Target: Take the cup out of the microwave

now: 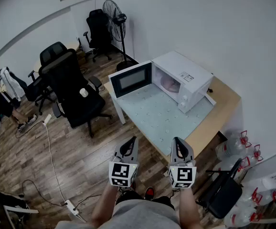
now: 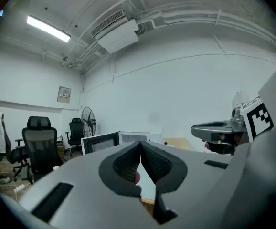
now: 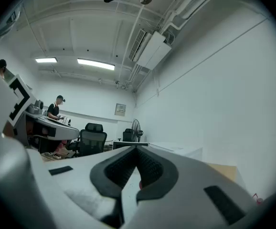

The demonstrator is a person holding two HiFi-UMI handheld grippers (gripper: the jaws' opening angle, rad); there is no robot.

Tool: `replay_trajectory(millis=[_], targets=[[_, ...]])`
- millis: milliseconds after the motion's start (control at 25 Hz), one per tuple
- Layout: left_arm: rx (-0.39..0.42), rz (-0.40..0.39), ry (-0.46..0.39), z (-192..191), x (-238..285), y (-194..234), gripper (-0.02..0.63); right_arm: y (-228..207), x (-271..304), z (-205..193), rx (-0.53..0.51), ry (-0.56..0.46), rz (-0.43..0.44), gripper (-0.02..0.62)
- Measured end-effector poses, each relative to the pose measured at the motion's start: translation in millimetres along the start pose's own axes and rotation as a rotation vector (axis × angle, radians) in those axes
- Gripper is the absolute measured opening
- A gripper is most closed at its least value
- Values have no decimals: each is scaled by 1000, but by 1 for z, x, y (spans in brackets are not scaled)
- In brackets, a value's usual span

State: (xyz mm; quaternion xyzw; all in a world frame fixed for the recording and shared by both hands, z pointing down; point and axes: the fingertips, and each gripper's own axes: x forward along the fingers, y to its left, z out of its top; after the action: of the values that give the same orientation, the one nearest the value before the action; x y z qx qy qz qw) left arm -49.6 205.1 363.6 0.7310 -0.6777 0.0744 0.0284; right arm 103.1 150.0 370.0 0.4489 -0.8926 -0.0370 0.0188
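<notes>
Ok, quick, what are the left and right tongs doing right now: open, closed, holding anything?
Left tongs: closed, tips together, holding nothing.
Right tongs: closed, tips together, holding nothing.

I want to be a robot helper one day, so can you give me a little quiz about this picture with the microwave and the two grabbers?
1. True or false: the door of the microwave stands open.
2. Where is the pinkish cup? A: on top of the microwave. B: inside the microwave. C: held by a gripper.
3. Fill in: the jaws of the left gripper and the right gripper are both ____, with nothing held.
Key: 1 true; 2 B; 3 shut.
</notes>
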Motion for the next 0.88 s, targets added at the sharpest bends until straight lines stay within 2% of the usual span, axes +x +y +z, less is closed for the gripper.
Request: replay_trajectory(millis=[520,880], targets=[[-7,16,11,-2,12,1,25,-10,8,-10,24,9,8,18],[-19,32,27,-8,55,26,25,-24,54,-23,37,34,6,18]])
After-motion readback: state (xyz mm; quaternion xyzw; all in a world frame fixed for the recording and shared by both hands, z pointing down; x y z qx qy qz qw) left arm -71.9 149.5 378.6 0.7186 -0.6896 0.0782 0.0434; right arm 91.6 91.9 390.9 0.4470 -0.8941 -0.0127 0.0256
